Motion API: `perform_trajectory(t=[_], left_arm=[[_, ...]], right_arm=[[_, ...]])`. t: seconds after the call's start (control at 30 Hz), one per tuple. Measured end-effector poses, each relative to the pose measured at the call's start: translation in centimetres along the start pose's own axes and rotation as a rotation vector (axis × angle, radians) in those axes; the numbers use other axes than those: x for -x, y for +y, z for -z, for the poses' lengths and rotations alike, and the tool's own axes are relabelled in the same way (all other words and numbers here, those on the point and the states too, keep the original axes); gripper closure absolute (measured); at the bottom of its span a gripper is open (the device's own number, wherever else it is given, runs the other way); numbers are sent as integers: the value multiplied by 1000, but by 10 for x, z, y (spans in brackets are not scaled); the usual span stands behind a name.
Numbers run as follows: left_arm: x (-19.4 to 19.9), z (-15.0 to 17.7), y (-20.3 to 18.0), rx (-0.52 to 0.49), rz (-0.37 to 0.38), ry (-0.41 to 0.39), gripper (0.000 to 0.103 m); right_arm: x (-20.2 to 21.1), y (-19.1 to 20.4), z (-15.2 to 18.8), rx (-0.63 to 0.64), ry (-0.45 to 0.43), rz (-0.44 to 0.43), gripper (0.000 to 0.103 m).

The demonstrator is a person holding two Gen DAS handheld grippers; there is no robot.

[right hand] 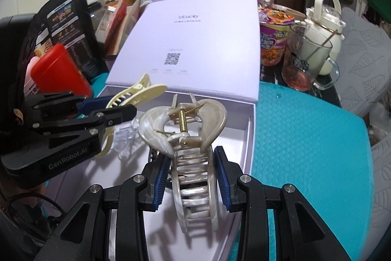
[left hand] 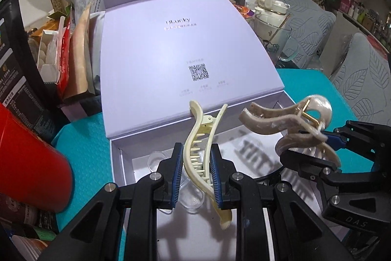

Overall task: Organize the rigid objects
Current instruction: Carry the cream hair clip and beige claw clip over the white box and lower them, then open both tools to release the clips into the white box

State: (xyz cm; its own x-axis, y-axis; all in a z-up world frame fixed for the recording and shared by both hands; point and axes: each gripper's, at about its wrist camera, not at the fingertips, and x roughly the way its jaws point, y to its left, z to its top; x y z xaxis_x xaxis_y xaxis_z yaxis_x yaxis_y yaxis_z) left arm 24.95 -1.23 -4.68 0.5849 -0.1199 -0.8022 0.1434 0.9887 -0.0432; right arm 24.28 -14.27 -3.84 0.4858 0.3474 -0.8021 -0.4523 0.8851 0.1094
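Left wrist view: left gripper (left hand: 197,170) is closed nearly all the way on the cream hair clip (left hand: 200,158), fingers (left hand: 177,175) pinching its two sides, long axis running straight out along them, tip away from the camera. Right gripper (right hand: 193,177) is clamped part-way on the marbled claw clip (right hand: 190,155), hinge and spring end forward, teeth between the pads. Both clips hang above the open lilac box (left hand: 122,158) on the table (right hand: 305,138), with the tray interior directly below and ahead. Left clip sits over the tray's left half near a clear clip (left hand: 158,158); right clip sits beside it to the right. Likely next step: lower each along its own axis and release.
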Motion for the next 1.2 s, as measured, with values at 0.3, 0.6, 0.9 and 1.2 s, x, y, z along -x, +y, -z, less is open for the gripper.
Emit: perform_trajectory(t=[0.3, 0.6, 0.9, 1.2], left_arm=[[-3, 1, -5, -14, -19, 13, 81], [-9, -3, -2, 21, 24, 64, 79], [5, -6, -1, 26, 6, 26, 59], [23, -7, 3, 36, -1, -21, 55]], right_arm=[[-3, -2, 1, -9, 12, 14, 66], [-4, -1, 1, -15, 29, 20, 65], [1, 2, 0, -4, 23, 50, 55], [5, 3, 1, -1, 14, 79, 52]])
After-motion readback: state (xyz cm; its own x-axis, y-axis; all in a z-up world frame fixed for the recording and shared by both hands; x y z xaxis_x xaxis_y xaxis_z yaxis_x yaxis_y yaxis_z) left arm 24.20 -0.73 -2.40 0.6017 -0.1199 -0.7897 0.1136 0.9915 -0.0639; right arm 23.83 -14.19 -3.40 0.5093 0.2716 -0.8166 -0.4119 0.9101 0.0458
